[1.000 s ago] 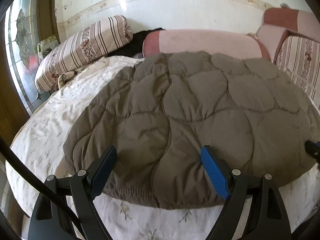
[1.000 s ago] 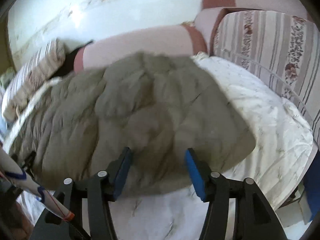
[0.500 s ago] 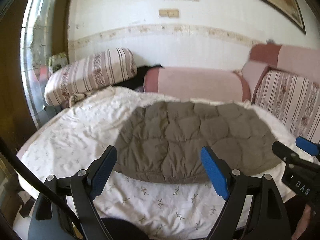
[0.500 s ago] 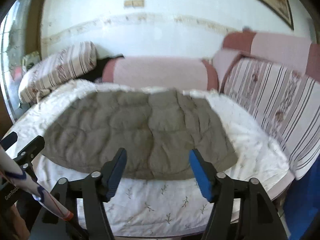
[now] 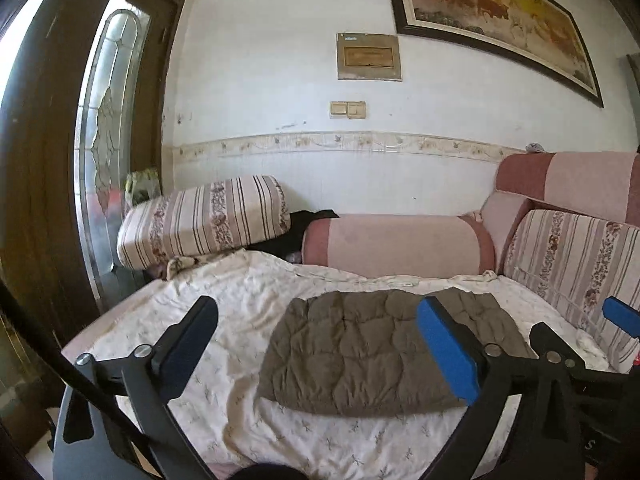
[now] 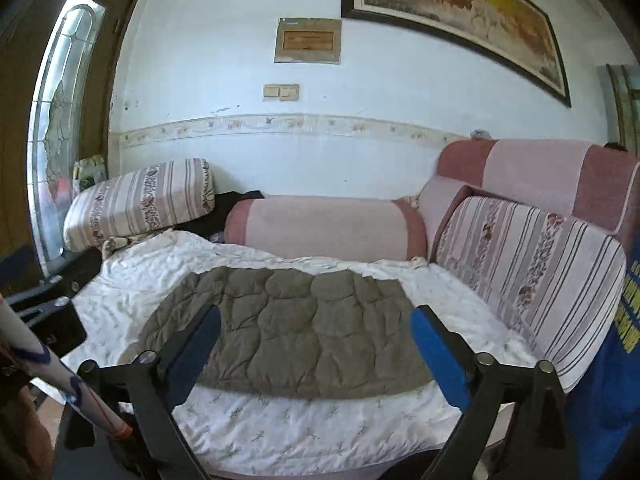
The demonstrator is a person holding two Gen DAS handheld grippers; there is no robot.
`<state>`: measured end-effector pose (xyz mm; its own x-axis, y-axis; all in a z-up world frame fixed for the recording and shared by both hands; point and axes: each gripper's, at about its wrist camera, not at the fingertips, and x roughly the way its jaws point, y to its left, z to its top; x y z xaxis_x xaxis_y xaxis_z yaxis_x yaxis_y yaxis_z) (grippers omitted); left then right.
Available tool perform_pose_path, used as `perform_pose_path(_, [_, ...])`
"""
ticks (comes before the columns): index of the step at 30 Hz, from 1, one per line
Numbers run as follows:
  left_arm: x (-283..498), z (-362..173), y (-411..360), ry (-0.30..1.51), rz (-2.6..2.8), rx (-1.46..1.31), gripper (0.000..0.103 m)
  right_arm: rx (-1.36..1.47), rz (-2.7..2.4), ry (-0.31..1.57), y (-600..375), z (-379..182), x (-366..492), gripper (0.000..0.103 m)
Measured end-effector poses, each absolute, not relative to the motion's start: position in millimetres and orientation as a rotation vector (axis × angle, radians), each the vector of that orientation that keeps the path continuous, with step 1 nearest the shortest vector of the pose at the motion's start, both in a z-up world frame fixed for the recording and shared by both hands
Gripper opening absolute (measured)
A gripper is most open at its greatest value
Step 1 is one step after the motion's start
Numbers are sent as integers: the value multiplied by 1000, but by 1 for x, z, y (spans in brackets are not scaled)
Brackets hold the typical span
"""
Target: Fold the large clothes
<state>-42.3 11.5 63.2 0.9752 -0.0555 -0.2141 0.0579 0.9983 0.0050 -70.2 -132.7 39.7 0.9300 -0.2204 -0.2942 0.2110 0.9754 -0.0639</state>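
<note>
A brown quilted garment (image 5: 360, 352) (image 6: 304, 320) lies folded flat in a rough rectangle on the white flowered sheet (image 5: 224, 320) (image 6: 280, 432). My left gripper (image 5: 318, 316) hangs well back from it and above the bed's front edge. Its jaws are opening wide and nothing is between them. My right gripper (image 6: 316, 316) is likewise drawn back, its jaws opening with nothing between them. Each gripper shows at the edge of the other's view, the right gripper (image 5: 580, 332) at the right and the left gripper (image 6: 52, 304) at the left.
A pink bolster (image 5: 400, 244) and a striped pillow (image 5: 204, 220) lie along the back wall. A striped back cushion (image 6: 528, 272) lines the right side. A dark door with a glass panel (image 5: 104, 140) stands at the left. A red and white stick (image 6: 60, 380) crosses the lower left.
Both grippers have pulled back and risen away from the garment, which now looks small and far. Both pairs of jaws have spread wider.
</note>
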Motion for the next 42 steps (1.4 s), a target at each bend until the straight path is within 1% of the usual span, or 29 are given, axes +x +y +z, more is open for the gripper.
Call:
perform_pose_path(7, [-10, 42, 16, 330, -37, 26, 103, -8, -253, 382, -137, 25, -44, 100])
perform_pose_path(14, [11, 28, 8, 337, 55, 64, 103, -7, -274, 435, -145, 11, -16, 100])
perform_pose_path(22, [39, 6, -11, 454, 69, 159, 103, 3, -306, 491, -157, -5, 11, 100])
perform_pose_path(29, [52, -4, -10, 503, 68, 172, 103, 2, -319, 533, -163, -17, 23, 100])
perform_pose_path(42, [60, -13, -9, 533, 96, 198, 103, -26, -321, 539, -157, -21, 27, 100])
